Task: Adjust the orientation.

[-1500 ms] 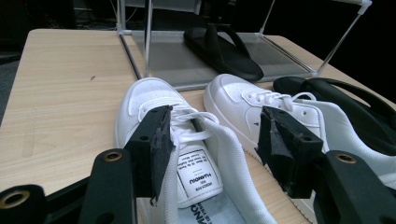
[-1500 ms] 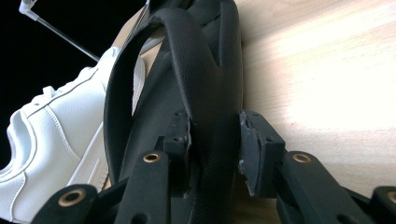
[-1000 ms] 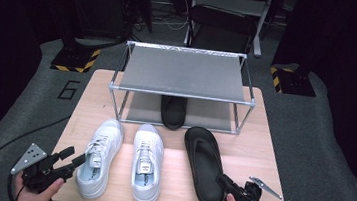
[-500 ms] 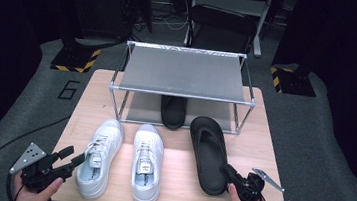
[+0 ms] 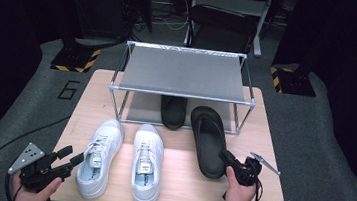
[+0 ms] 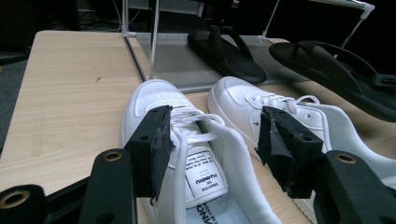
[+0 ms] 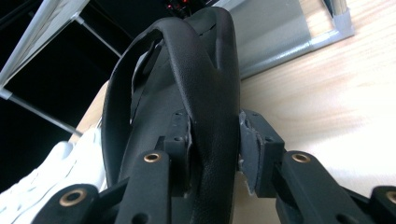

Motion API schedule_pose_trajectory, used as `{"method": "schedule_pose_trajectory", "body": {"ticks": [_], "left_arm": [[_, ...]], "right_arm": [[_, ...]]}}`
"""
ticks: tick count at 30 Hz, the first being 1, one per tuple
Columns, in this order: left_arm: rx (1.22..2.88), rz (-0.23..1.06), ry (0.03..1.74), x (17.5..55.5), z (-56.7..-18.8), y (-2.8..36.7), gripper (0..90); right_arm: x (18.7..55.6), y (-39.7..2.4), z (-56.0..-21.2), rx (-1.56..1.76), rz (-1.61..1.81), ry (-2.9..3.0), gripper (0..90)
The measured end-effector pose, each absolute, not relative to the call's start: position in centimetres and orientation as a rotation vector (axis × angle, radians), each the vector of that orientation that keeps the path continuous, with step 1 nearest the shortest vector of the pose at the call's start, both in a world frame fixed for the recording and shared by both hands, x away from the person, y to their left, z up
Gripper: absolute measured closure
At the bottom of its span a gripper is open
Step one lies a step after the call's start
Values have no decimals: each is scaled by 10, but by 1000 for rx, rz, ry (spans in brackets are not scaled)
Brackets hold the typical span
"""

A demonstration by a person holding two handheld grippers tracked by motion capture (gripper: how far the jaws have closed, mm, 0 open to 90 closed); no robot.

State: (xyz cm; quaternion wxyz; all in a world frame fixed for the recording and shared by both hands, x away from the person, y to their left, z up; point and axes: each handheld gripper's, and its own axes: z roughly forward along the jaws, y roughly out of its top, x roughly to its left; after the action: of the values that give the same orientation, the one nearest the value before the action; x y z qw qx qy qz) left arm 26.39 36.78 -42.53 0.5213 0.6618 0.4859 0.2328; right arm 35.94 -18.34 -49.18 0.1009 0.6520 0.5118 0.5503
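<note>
One black flip-flop point(image 5: 207, 140) is sitting clamped by its heel edge in your right gripper point(image 5: 228, 161), matte, its toe pointing at the shelf rack point(image 5: 184, 73) beside its twin point(image 5: 173, 111). Your left gripper point(image 5: 72, 157) is hanging open, holding nothing, just beside the left white sneaker point(image 5: 97, 156). Everything is resting on a pale wooden table point(image 5: 192, 192) over grey floor, with dark surroundings.

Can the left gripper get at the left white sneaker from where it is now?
Probably yes. The left gripper stands open right beside the left white sneaker, its jaws already on either side of the tongue, with nothing between them and the shoe.
</note>
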Motion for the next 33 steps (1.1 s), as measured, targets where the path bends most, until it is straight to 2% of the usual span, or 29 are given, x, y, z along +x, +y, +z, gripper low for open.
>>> {"method": "schedule_pose_trajectory", "body": {"ticks": [22, 33], "left_arm": [[1590, 559, 1171, 265, -425, 372, 441], [1610, 563, 1189, 265, -420, 382, 441]], "right_arm": [[436, -166, -505, 2029, 1666, 1347, 659], [479, -157, -513, 2018, 1554, 1354, 660]]}}
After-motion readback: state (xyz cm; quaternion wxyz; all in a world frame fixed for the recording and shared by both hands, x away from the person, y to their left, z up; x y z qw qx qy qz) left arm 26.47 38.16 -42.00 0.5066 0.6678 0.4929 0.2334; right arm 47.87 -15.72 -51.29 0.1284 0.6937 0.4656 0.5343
